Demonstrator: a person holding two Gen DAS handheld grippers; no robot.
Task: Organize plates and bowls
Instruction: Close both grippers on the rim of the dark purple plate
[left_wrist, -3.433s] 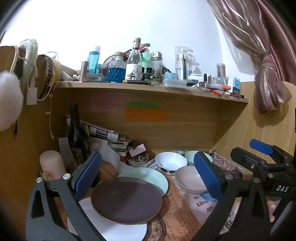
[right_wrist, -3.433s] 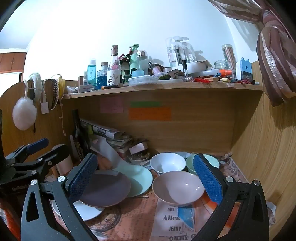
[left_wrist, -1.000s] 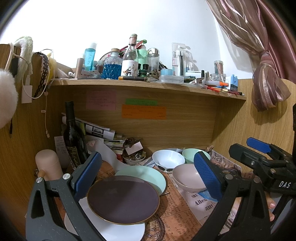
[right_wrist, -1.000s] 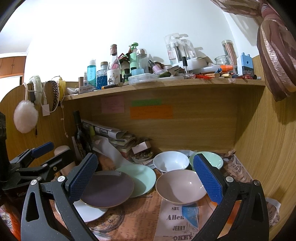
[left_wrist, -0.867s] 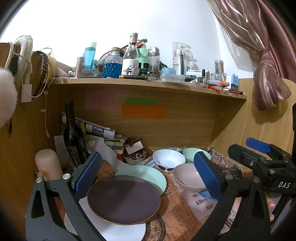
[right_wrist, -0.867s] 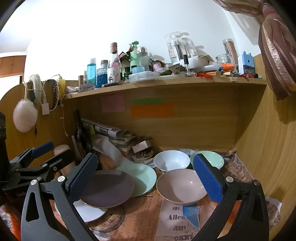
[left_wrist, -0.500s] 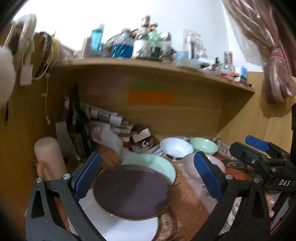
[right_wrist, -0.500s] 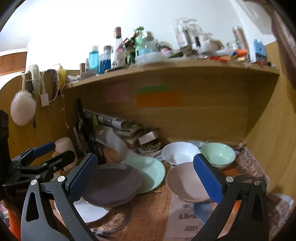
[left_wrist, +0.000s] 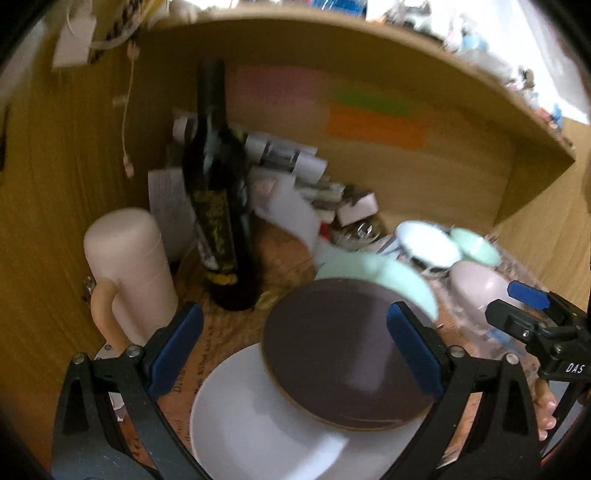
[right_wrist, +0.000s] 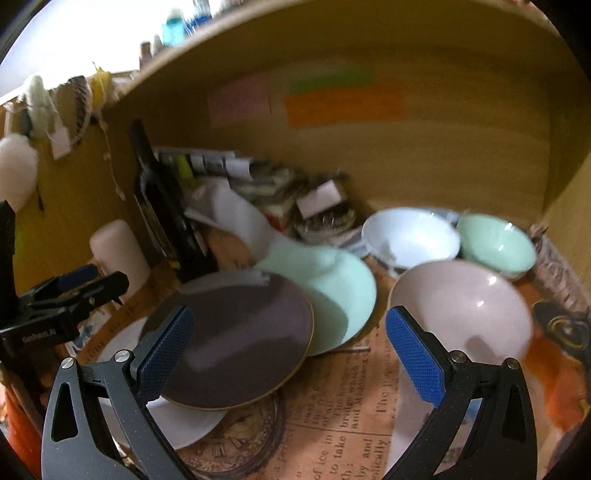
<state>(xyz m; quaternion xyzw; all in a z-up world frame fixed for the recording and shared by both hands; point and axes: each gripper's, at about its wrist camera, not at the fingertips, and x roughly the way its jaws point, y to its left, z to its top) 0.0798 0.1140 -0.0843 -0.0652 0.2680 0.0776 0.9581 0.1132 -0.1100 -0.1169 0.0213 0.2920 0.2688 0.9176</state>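
Left gripper (left_wrist: 293, 349) fingers apart, empty, dark plate (left_wrist: 343, 354) dead ahead; right gripper (right_wrist: 286, 349) likewise apart, plate left-forward.

Glossy pink bowl (right_wrist: 461, 314) on printed paper (right_wrist: 351, 417); wood-grain walls (right_wrist: 424, 155).

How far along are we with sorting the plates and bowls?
Nothing looks sorted yet. The dark plate lies askew across the white plate and the mint plate; the pink bowl, white bowl and mint bowl sit apart, unstacked. In hand: nothing; the left gripper and right gripper are open above the plates. All the stacking remains.
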